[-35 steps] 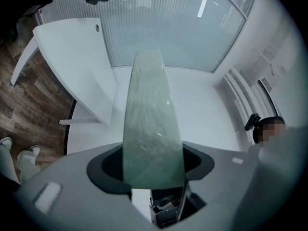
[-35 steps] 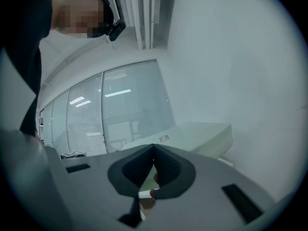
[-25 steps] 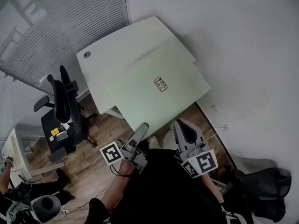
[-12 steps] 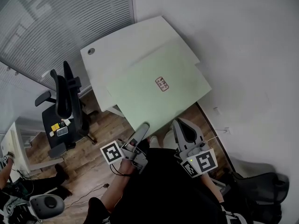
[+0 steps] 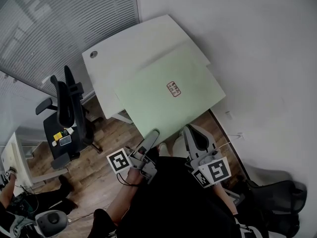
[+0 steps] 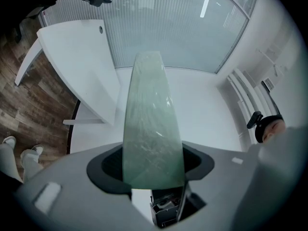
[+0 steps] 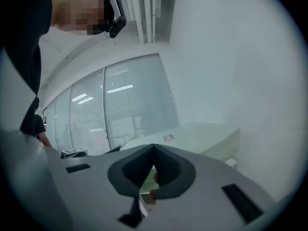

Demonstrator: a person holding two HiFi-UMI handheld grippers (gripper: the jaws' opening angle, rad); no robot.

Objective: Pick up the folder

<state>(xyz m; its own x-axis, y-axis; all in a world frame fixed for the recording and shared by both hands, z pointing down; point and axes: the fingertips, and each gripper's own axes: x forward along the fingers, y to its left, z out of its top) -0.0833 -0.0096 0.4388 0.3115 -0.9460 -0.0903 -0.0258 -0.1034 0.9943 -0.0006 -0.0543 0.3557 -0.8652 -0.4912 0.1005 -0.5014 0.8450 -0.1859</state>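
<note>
Indoors: white desk (image 5: 114, 58) against wall (image 5: 247, 43), green folder (image 5: 163, 103) atop, wood floor (image 5: 99, 167).

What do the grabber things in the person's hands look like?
The left gripper and right gripper are smooth grey, with dark pads inside the jaws. Each carries a white cube printed with black square markers. A thin black cable loops beside the left one. The person wears a black top.
</note>
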